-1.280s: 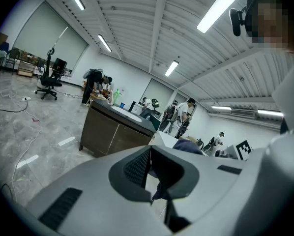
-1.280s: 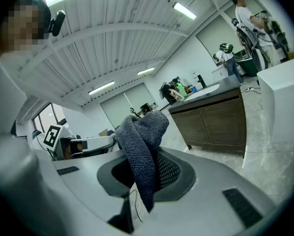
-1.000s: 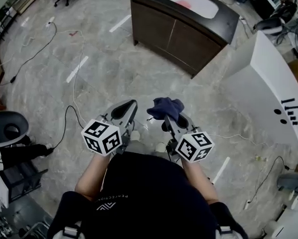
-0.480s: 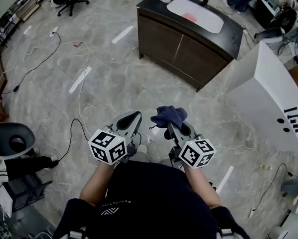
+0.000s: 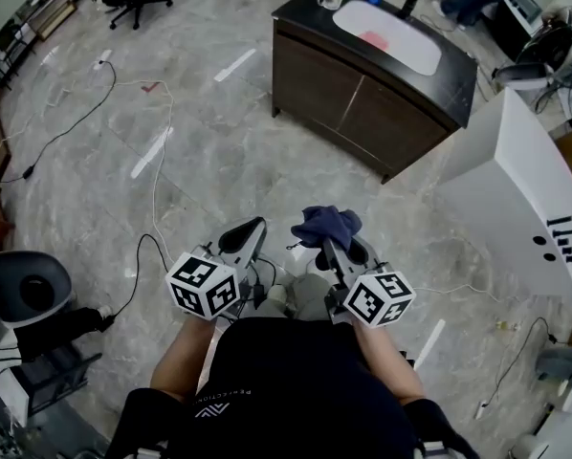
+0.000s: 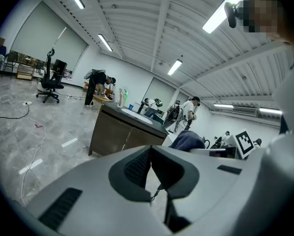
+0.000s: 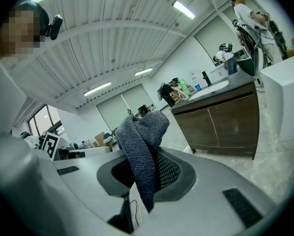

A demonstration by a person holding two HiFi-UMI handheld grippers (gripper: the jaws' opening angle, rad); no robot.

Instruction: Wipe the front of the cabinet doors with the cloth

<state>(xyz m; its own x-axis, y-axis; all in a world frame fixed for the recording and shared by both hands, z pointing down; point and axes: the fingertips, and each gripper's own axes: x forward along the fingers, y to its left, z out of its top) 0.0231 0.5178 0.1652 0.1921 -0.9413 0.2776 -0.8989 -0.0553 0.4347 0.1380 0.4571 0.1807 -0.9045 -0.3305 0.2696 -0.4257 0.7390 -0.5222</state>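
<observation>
Firmly the cloth [image 5: 326, 224] is clamped in the right gripper [image 5: 337, 246] — the left gripper [image 5: 249, 233] is closed, empty. The cabinet [image 5: 363, 113] is seen well ahead, cables [image 5: 159, 151] strewn leftward.

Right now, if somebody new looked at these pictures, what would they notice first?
Probably the dark blue cloth, bunched up and pinched in the right tool, low in the middle of the head view. Next comes the dark brown cabinet with its white sink top, standing farther off across the grey floor, with the cloth nowhere near its doors. The left tool, beside the right one, is shut with nothing in it.
</observation>
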